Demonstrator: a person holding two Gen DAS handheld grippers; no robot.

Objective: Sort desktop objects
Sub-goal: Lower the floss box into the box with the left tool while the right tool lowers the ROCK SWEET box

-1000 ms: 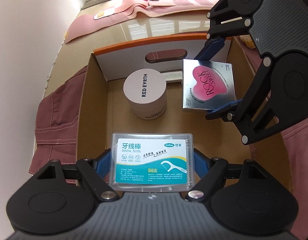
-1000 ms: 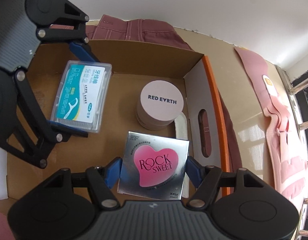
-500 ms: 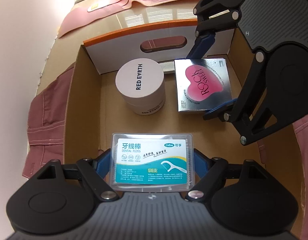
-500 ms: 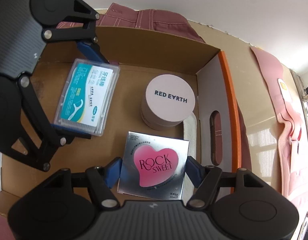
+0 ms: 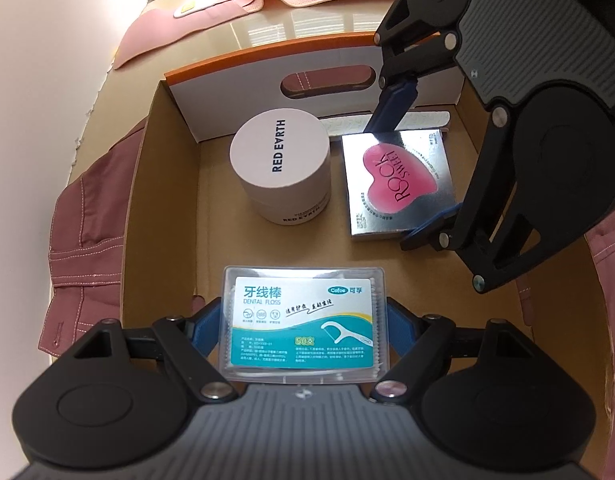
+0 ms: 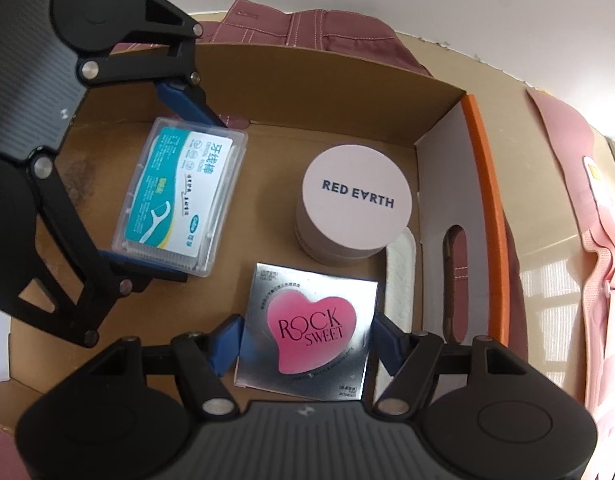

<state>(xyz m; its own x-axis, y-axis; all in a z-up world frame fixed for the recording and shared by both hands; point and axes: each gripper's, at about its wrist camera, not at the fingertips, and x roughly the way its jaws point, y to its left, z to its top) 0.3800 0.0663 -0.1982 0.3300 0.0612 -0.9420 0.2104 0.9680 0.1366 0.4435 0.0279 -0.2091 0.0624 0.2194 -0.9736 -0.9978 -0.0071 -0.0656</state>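
My left gripper (image 5: pixel 303 322) is shut on a clear dental floss box (image 5: pixel 303 324) with a teal label, low inside a cardboard box (image 5: pixel 163 208). My right gripper (image 6: pixel 307 340) is shut on a silver "Rock Sweet" box (image 6: pixel 307 328) with a pink heart, near the box floor. Each gripper shows in the other's view: the right gripper (image 5: pixel 423 184) with the silver box (image 5: pixel 399 184), the left gripper (image 6: pixel 163 184) with the floss box (image 6: pixel 179 196). A round white "Red Earth" jar (image 5: pixel 283 168) stands between them, and also shows in the right wrist view (image 6: pixel 355 204).
The box has a white end wall with an orange rim and a handle slot (image 5: pixel 327 80). A white strip (image 6: pixel 399 276) lies on the floor beside the jar. Maroon clothing (image 5: pixel 87 232) and pink fabric (image 5: pixel 235 4) lie on the table around the box.
Both grippers have moved lower and further into the cardboard box, each still holding its item. The silver box now sits close to the box floor beside the jar.
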